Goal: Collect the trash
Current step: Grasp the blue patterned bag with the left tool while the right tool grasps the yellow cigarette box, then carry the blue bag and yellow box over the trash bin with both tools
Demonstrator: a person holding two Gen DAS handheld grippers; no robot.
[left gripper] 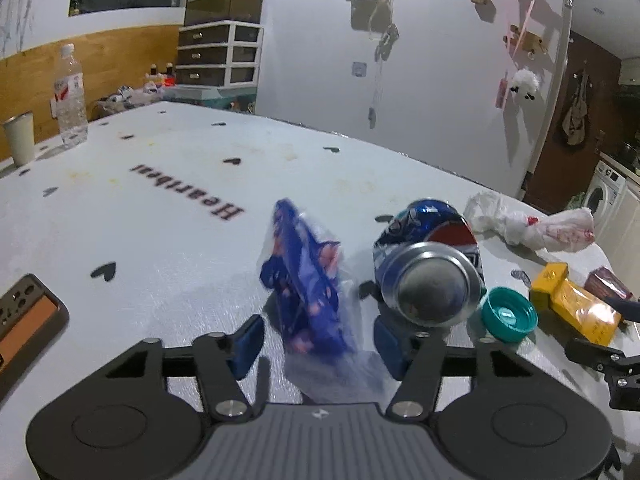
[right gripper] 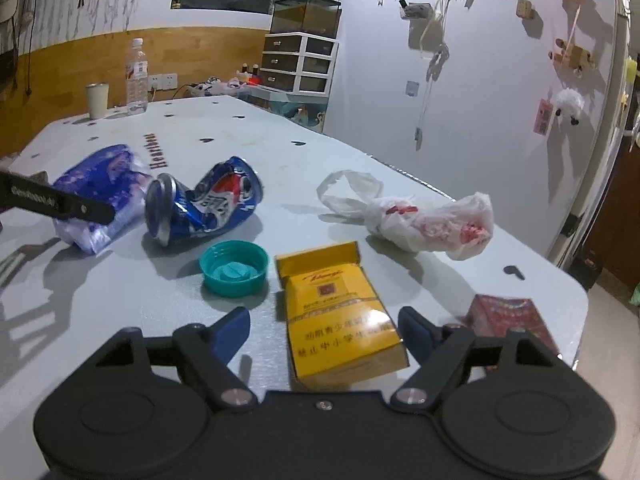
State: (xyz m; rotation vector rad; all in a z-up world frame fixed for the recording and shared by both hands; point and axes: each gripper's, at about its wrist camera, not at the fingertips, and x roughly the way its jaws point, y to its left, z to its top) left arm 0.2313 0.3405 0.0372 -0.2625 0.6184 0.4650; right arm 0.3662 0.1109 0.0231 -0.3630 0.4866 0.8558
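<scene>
Fingers apart on both: your left gripper [left gripper: 316, 344] straddles blue wrapper [left gripper: 308, 276], your right gripper [right gripper: 322, 334] straddles yellow carton [right gripper: 340, 320]. Wrapper left of crushed can [right gripper: 200, 202]: light, crinkly, slippery; pinch bunched middle. Carton right of can: light, crushable; squeeze flat sides.

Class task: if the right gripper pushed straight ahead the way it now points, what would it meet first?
Most likely the yellow cigarette pack, lying between the open right gripper's fingers. Beyond it the table looks bare.
</scene>
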